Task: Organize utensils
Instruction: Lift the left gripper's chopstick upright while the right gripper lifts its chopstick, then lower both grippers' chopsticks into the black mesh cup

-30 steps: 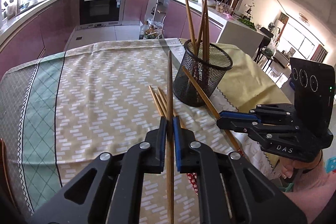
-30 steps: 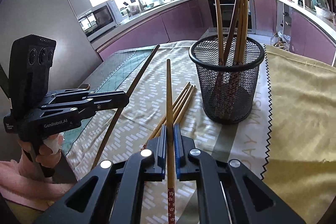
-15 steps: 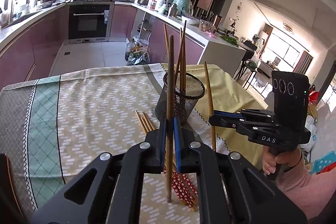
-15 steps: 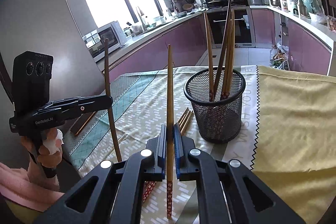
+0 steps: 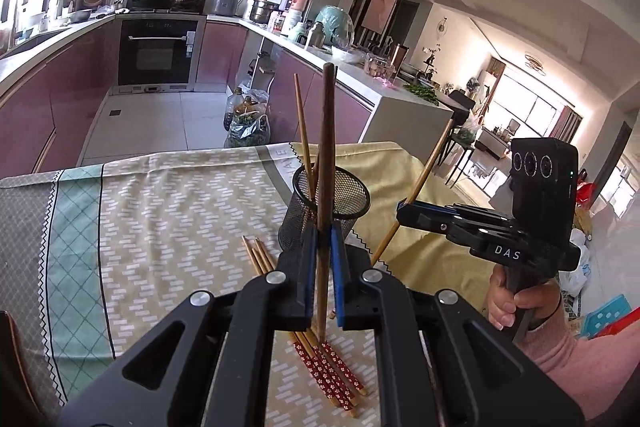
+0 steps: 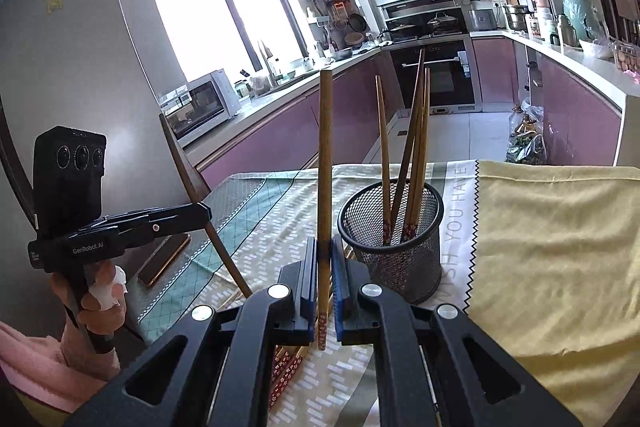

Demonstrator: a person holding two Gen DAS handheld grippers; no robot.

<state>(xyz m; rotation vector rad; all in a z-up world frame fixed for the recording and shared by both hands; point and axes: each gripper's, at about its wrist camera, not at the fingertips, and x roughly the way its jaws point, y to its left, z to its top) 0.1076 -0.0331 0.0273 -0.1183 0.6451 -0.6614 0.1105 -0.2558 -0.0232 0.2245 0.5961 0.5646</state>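
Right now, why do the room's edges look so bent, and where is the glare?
Left wrist view: fisheye lens bows the ceiling and counter; the far living-room windows are washed out. Right wrist view: the kitchen window blows out white, corners go dark, yet the mesh holder stays sharp.

Purple kitchen cabinets [image 6: 280, 131]; bright window [image 6: 216, 15]

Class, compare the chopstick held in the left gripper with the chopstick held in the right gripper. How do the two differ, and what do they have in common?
The left gripper clamps a dark brown chopstick; the right gripper clamps a lighter, tan chopstick. The tan chopstick's lower end carries a red flowered pattern; the dark brown chopstick shows none. Both point upward above the table, each pinched between shut blue pads, near the mesh cup.
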